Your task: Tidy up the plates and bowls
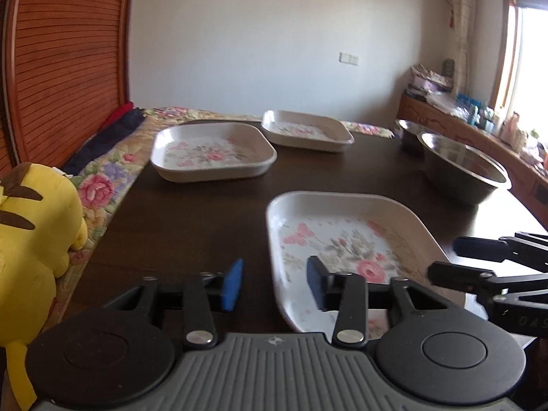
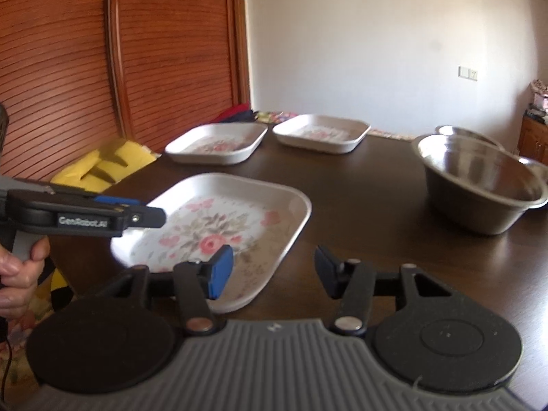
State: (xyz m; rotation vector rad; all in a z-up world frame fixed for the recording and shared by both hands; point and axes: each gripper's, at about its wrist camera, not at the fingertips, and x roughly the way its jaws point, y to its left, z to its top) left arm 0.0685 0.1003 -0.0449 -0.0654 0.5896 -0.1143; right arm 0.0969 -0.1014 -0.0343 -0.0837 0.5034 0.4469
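Note:
Three white square plates with pink flower prints lie on the dark wooden table point(image 1: 191, 226). The nearest plate point(image 1: 342, 239) point(image 2: 219, 226) sits just ahead of both grippers. My left gripper point(image 1: 274, 284) is open, its right finger over the plate and its left finger over bare table, so the plate's left rim lies between them. My right gripper point(image 2: 272, 270) is open too, straddling the plate's near right rim. Two more plates point(image 1: 212, 152) point(image 1: 304, 130) lie side by side at the far end. A large steel bowl point(image 2: 479, 185) stands to the right, with a smaller bowl point(image 2: 465, 133) behind it.
A yellow plush toy point(image 1: 34, 239) and a floral bedspread point(image 1: 102, 185) lie beside the table's left edge, below a slatted wooden door point(image 2: 68, 68). A cluttered sideboard point(image 1: 479, 123) runs along the right wall. A hand point(image 2: 17, 267) holds the left gripper's handle.

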